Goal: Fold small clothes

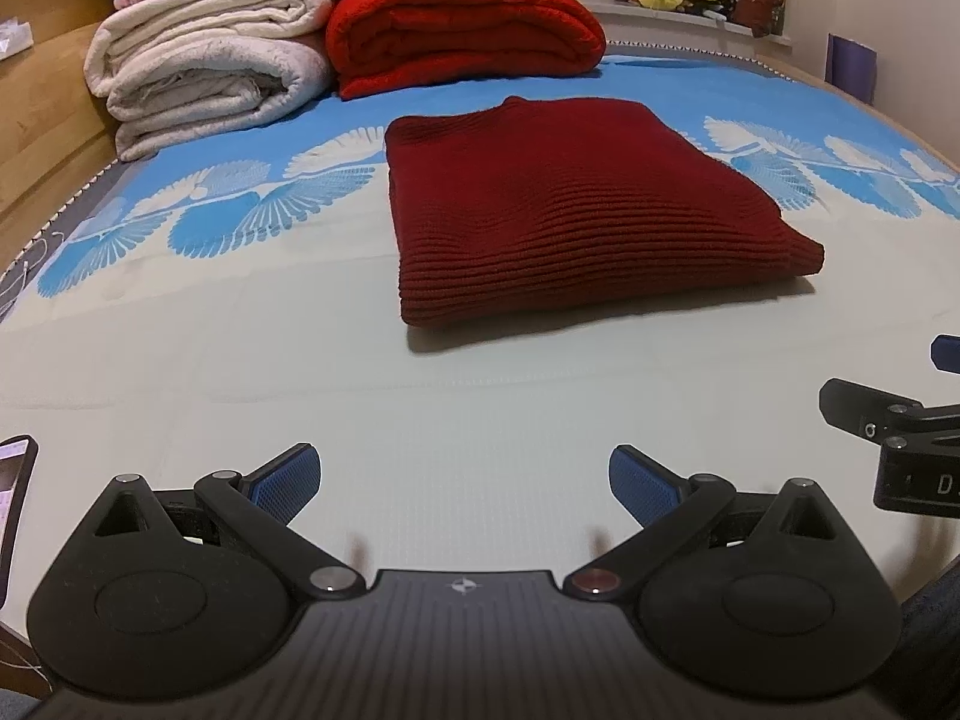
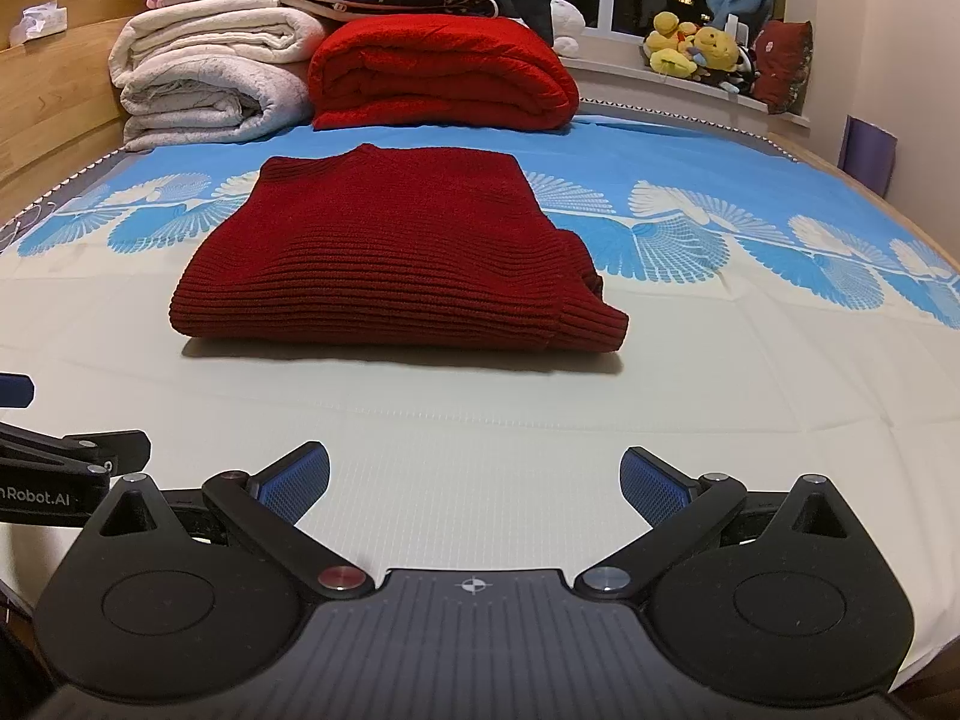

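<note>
A dark red ribbed knit sweater lies folded into a neat rectangle on the bed, collar at the far end. My left gripper hovers open over the pale sheet, well short of the sweater's near edge, with nothing between its blue pads. My right gripper is open too, empty, and equally far back from the sweater. Part of the right gripper shows at the right edge of the left wrist view. Part of the left gripper shows at the left edge of the right wrist view.
A rolled cream blanket and a folded bright red blanket sit at the bed's far end by the wooden headboard. Plush toys line the windowsill. A phone lies at the left edge.
</note>
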